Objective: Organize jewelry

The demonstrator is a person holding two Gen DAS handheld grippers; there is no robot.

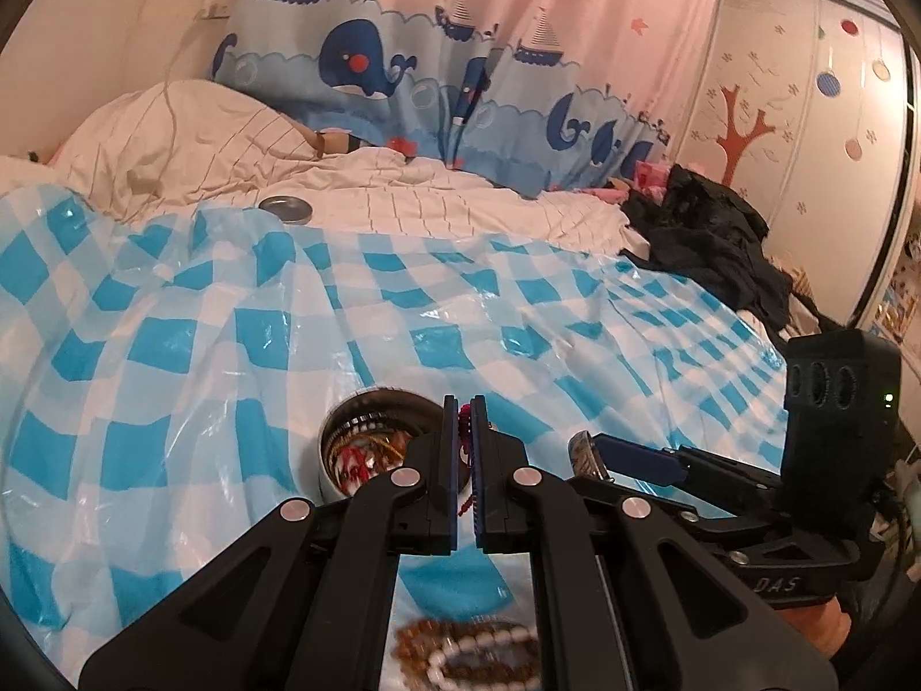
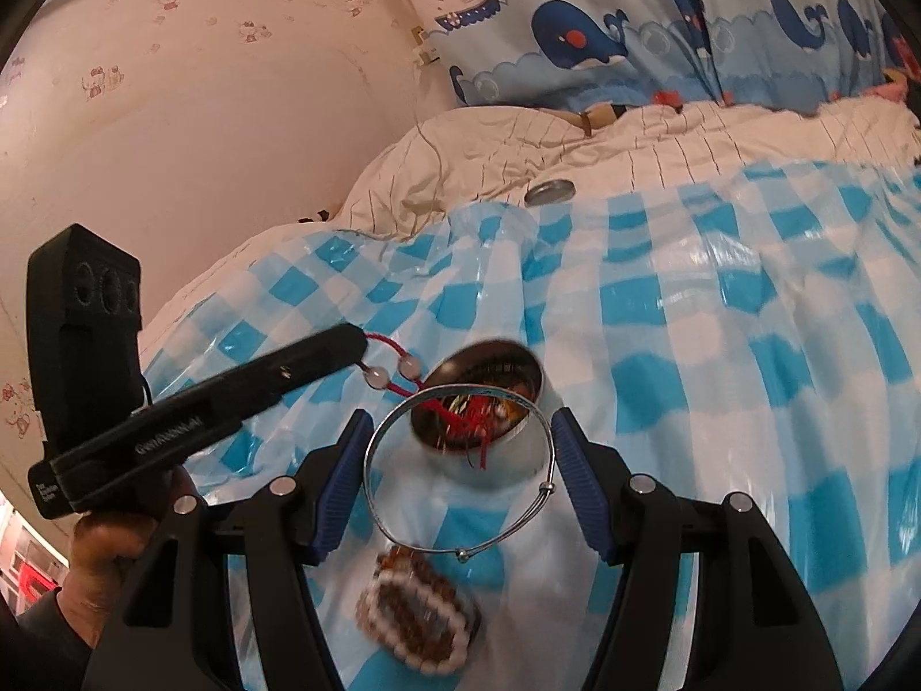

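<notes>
A bed [image 1: 449, 213] fills both views, covered by a glossy plastic sheet [image 1: 172, 316] in blue and white checks, wrinkled and shiny. Beyond the sheet lies a cream quilt [image 1: 190, 132] with thin dark lines, and behind it hangs a curtain [image 1: 403, 57] printed with whales and sailboats. A flat round metal lid [image 1: 285, 208] rests on the quilt at the sheet's far edge. A heap of dark clothing [image 1: 708, 242] sits at the bed's far right in the left view.

A round metal tin [image 2: 489, 426] stands open on the sheet, holding a tangle of red cord and beads. Nearer the cameras lies a pile of bead bracelets [image 2: 420, 616], brown beads ringed by white ones, blurred.

The left gripper [image 1: 463, 432] has its fingers pressed almost together on a red cord bracelet [image 2: 397, 371]. In the right view the cord runs from the fingertips past two pale round beads and down into the tin. A hand [image 2: 115, 553] grips this tool's handle.

The right gripper [image 2: 460, 460] has its blue ribbed fingers [image 2: 339, 489] spread wide, holding a thin silver bangle [image 2: 374, 483] between them. The bangle is a smooth wire hoop with small ball stops. It hangs just in front of the tin, and the tin shows through the hoop. The left gripper's cord crosses just above the bangle, close to it; whether they touch I cannot tell.
</notes>
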